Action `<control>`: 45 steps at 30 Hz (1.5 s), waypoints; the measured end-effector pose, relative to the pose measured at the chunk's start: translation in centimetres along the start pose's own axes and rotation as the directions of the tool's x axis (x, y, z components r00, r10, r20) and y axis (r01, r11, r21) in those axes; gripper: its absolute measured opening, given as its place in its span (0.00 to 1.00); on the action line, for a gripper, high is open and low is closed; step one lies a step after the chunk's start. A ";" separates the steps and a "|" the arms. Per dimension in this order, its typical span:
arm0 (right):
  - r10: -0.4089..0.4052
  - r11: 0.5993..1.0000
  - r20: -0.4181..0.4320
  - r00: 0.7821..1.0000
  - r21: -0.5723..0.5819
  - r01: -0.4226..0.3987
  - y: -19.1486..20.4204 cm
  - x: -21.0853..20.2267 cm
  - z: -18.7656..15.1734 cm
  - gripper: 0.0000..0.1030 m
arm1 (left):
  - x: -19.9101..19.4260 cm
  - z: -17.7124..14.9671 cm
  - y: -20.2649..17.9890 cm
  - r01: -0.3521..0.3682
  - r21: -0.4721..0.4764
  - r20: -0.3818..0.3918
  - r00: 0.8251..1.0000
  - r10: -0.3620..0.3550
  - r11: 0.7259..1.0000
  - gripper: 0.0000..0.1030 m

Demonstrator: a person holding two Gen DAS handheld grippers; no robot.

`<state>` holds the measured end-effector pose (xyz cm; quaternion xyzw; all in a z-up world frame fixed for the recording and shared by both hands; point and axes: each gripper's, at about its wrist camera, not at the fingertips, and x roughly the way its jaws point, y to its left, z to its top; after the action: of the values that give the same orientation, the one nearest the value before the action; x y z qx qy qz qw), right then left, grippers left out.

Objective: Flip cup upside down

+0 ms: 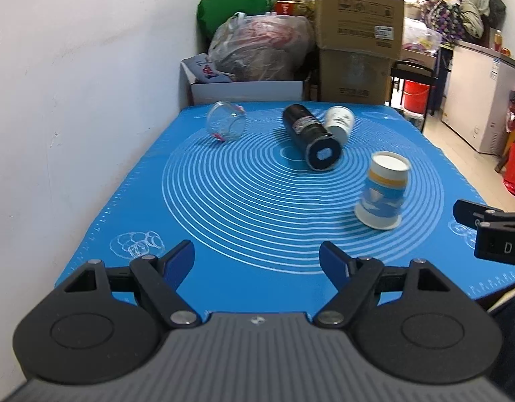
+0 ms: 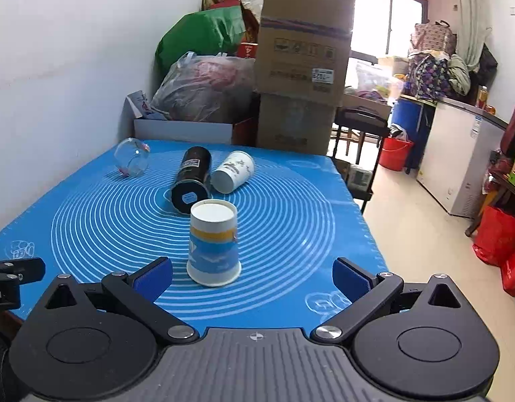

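A blue, white and yellow paper cup stands upside down on the blue mat, rim down; it also shows in the left wrist view. My right gripper is open and empty, just in front of this cup, not touching it. My left gripper is open and empty over the near part of the mat, left of the cup. The right gripper's body shows at the right edge of the left wrist view.
A black bottle lies on its side mid-mat, a white paper cup on its side beside it, a clear glass cup on its side at far left. Wall on the left. Boxes and bags behind the table. Table edge drops off right.
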<state>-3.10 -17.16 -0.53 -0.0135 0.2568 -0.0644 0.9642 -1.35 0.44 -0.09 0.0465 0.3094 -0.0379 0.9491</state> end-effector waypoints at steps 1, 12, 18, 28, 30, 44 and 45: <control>-0.004 1.000 -0.001 1.000 0.003 0.004 -0.2 -0.4 -0.2 1.00 | -0.3 -0.2 -0.2 0.006 0.005 0.000 1.000 -0.006 1.000 0.79; 0.012 0.999 -0.050 0.999 0.037 -0.010 -1.1 -3.1 -2.2 1.00 | -1.8 -1.1 -1.4 0.044 0.015 -0.014 0.999 -0.044 0.999 0.79; 0.026 0.999 -0.049 0.998 0.031 -0.024 -0.9 -4.0 -2.2 1.00 | -2.1 -1.3 -1.3 0.044 0.013 -0.015 0.999 -0.044 0.999 0.79; 0.053 0.998 -0.054 0.997 0.033 -0.051 -0.5 -5.0 -2.1 1.00 | -2.6 -1.8 -1.1 0.047 0.018 -0.013 0.999 -0.047 0.999 0.79; 0.056 0.998 -0.055 0.997 0.033 -0.055 -0.5 -5.0 -2.1 1.00 | -2.7 -1.7 -1.1 0.047 0.018 -0.012 0.999 -0.047 0.999 0.79; 0.061 0.998 -0.055 0.997 0.032 -0.059 -0.1 -5.2 -2.0 1.00 | -2.8 -1.7 -1.1 0.049 0.017 -0.012 0.999 -0.048 0.999 0.79; 0.061 0.998 -0.057 0.997 0.033 -0.060 -0.1 -5.1 -2.1 1.00 | -2.8 -1.7 -1.1 0.045 0.017 -0.010 0.999 -0.045 0.999 0.81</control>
<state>-8.56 -16.56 0.24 0.0113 0.2837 -0.0395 0.9580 -4.71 -0.32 0.14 0.0477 0.3146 -0.0617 0.9460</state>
